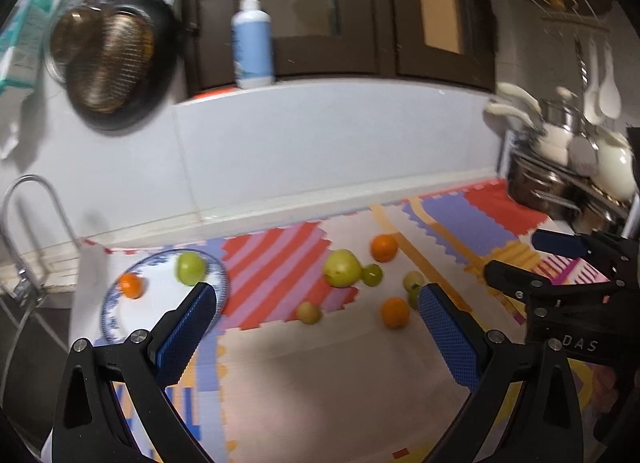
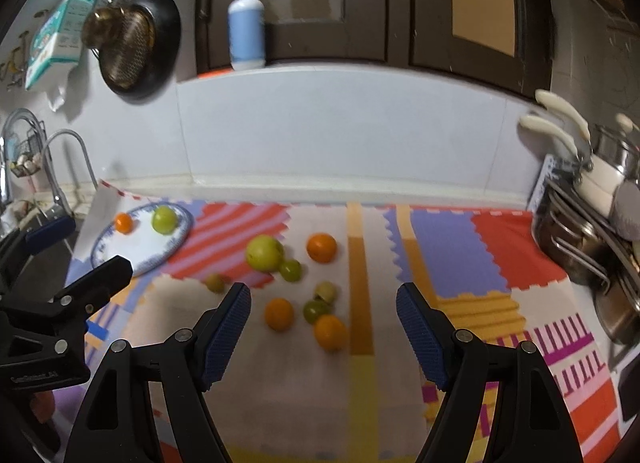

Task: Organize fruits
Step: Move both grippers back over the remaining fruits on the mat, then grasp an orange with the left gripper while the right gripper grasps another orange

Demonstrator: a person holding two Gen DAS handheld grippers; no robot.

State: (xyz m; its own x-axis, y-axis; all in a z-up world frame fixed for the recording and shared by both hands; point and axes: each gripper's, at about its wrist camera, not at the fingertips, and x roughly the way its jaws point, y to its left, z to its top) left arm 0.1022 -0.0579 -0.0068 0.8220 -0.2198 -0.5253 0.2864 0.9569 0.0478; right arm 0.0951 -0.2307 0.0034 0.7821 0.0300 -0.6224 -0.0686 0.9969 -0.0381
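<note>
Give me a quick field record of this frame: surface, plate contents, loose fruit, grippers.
surface: patterned mat on a counter
plate: far left, holds one orange and one green fruit
loose fruit: on the mat, right of the plate; large green fruit, three oranges, about four small green ones
nearest loose orange
left gripper: open, holds nothing
right gripper: open, holds nothing
background: pump bottle on the ledge, pots at right

The left gripper [image 1: 316,303] is hanging wide open over the mat [image 1: 320,383], nothing lying between its fingers [image 1: 188,331]; the plate [image 1: 116,323] is sitting beside its left finger
</note>
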